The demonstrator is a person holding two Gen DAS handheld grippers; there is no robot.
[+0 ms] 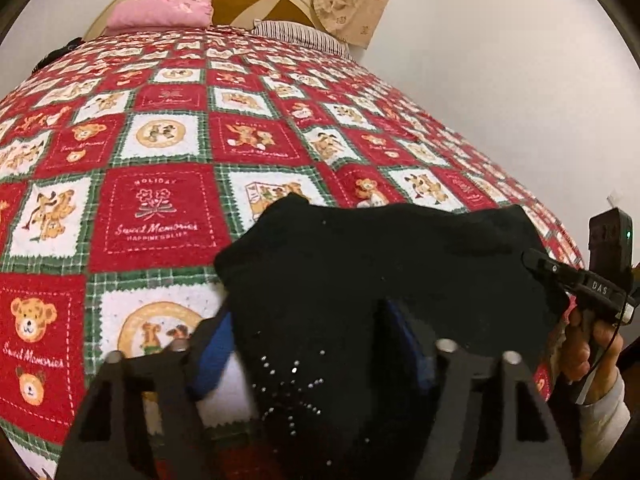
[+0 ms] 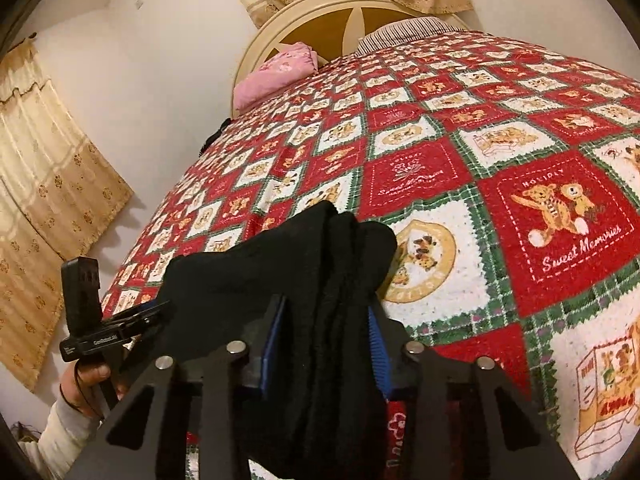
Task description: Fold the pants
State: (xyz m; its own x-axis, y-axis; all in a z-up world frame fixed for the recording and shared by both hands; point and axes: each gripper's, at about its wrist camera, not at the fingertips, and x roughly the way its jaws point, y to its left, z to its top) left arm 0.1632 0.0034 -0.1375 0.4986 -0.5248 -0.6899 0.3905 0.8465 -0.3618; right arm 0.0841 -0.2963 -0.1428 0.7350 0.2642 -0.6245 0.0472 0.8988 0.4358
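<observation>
The black pants hang bunched between my two grippers above the near edge of the bed. My left gripper is shut on one end of the pants, near a rhinestone pattern. My right gripper is shut on the other end of the pants, with folds of cloth between its blue pads. The right gripper also shows at the right of the left wrist view, and the left gripper at the left of the right wrist view.
A red, white and green teddy-bear quilt covers the bed. A pink folded cloth and a striped pillow lie by the headboard. Walls and beige curtains flank the bed.
</observation>
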